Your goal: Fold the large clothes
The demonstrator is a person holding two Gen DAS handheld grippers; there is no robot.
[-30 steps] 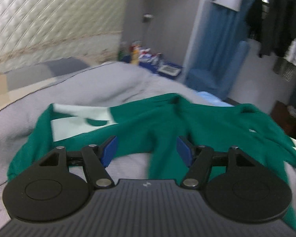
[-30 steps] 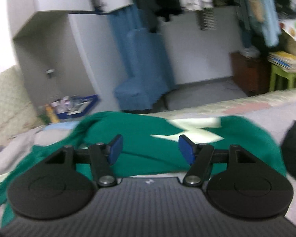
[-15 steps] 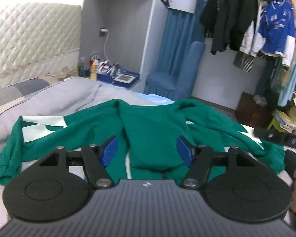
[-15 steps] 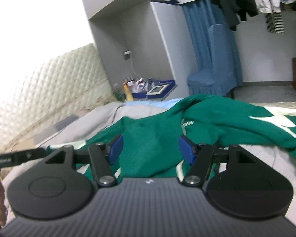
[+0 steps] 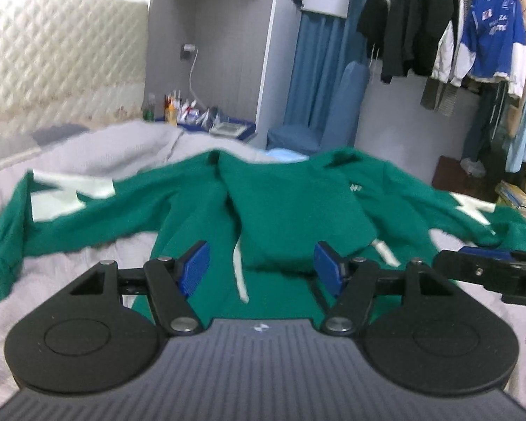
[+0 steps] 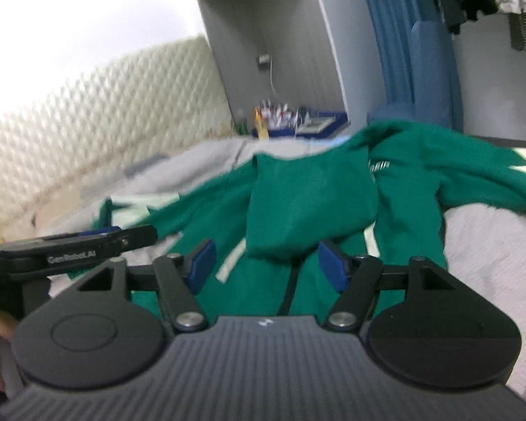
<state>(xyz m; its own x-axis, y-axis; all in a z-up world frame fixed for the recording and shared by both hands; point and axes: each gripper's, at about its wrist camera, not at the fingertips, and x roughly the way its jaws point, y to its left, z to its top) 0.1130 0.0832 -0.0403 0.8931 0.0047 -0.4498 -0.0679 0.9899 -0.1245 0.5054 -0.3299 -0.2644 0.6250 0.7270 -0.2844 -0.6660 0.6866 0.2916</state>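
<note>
A green hooded sweatshirt (image 5: pixel 291 207) with pale patches on its sleeves lies spread on a grey bed cover (image 5: pixel 87 273), hood flopped down over the chest, sleeves out to both sides. It also shows in the right wrist view (image 6: pixel 315 203). My left gripper (image 5: pixel 261 268) is open and empty, just above the sweatshirt's lower body. My right gripper (image 6: pixel 266 266) is open and empty over the same area. Each gripper shows side-on in the other's view: the right one (image 5: pixel 487 273) and the left one (image 6: pixel 70 249).
A quilted headboard (image 5: pixel 52 98) stands at the back left. A cluttered bedside shelf (image 5: pixel 207 122), a blue covered chair (image 5: pixel 319 122) and a rack of hanging clothes (image 5: pixel 473 42) lie beyond the bed. A brown stool and books (image 5: pixel 515 196) are at the right.
Both views have swung to centre on the sweatshirt and come closer to it. The two grippers now sit side by side over its lower body. Both stay open.
</note>
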